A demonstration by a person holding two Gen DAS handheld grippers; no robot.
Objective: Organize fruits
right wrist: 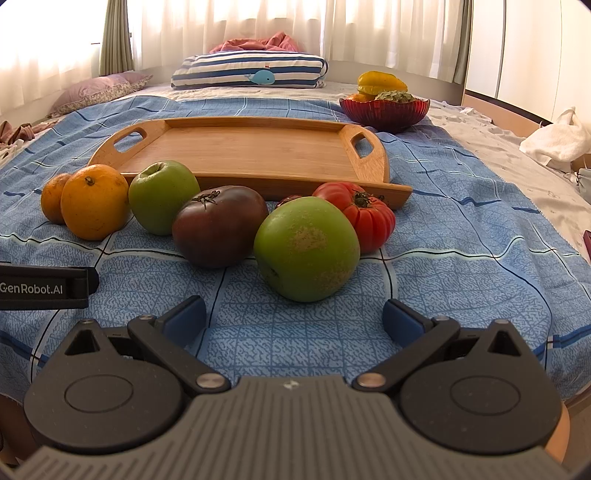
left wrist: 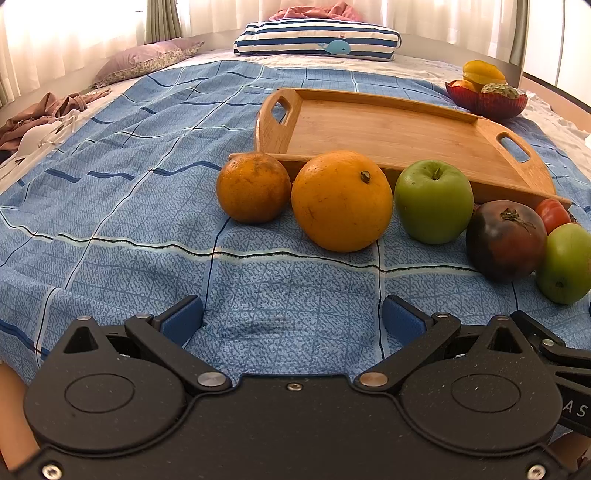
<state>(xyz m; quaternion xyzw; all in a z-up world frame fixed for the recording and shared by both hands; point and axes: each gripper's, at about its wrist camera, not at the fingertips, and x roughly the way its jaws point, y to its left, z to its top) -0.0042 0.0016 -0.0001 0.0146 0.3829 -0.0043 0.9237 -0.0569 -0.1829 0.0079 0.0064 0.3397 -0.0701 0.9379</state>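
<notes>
While both the left hand-held gripper (left wrist: 293, 319) and right hand-held gripper (right wrist: 294, 318) hang released, nothing is picked; fruits lie on the bed, the tray (right wrist: 258, 147) bare at twelve o'clock. Next: close on the nearest green apple (right wrist: 306, 248).

A bed (right wrist: 480, 229) under a blue checked cover fills the room. Sheer white curtains (right wrist: 229, 26) glow with daylight behind its far edge, where a striped pillow (right wrist: 251, 68) and a purple pillow (left wrist: 144, 62) lie.
</notes>
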